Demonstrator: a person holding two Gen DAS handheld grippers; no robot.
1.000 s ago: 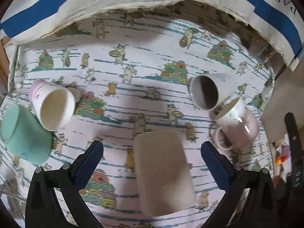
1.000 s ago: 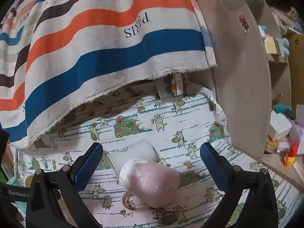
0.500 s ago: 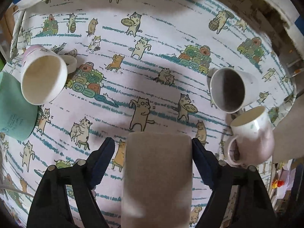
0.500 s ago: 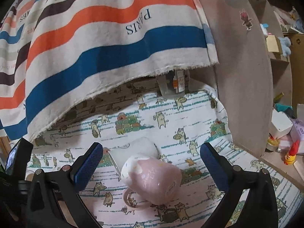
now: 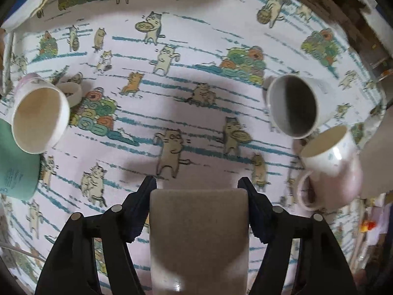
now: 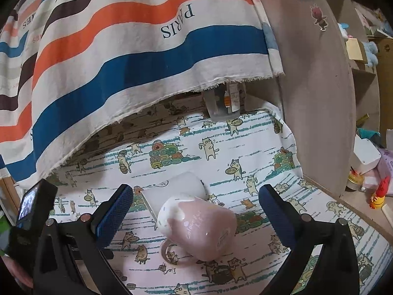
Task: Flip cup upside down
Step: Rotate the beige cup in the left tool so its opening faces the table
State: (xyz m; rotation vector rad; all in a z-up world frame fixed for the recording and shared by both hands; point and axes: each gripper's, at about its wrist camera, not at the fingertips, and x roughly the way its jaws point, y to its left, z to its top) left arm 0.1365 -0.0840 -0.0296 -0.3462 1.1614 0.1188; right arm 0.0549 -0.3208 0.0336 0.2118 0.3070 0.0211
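Observation:
My left gripper (image 5: 197, 184) is shut on a beige cup (image 5: 199, 236), its two jaws pressed against the cup's sides, over the cat-print cloth (image 5: 196, 98). A pink mug (image 5: 331, 169) lies on its side at the right, next to a white cup (image 5: 292, 105), also on its side. My right gripper (image 6: 195, 206) is open with the pink mug (image 6: 199, 226) lying between and just beyond its jaws; the white cup (image 6: 176, 189) lies behind the mug.
A white cup (image 5: 39, 118) on its side and a green cup (image 5: 14, 167) sit at the left. A striped "PARIS" cloth (image 6: 122, 49) hangs over the back. A wooden panel (image 6: 319, 98) and cluttered shelves stand at the right.
My left gripper has closed its jaws onto the beige cup and moved nearer the cloth. My right gripper has stayed open over the pink mug.

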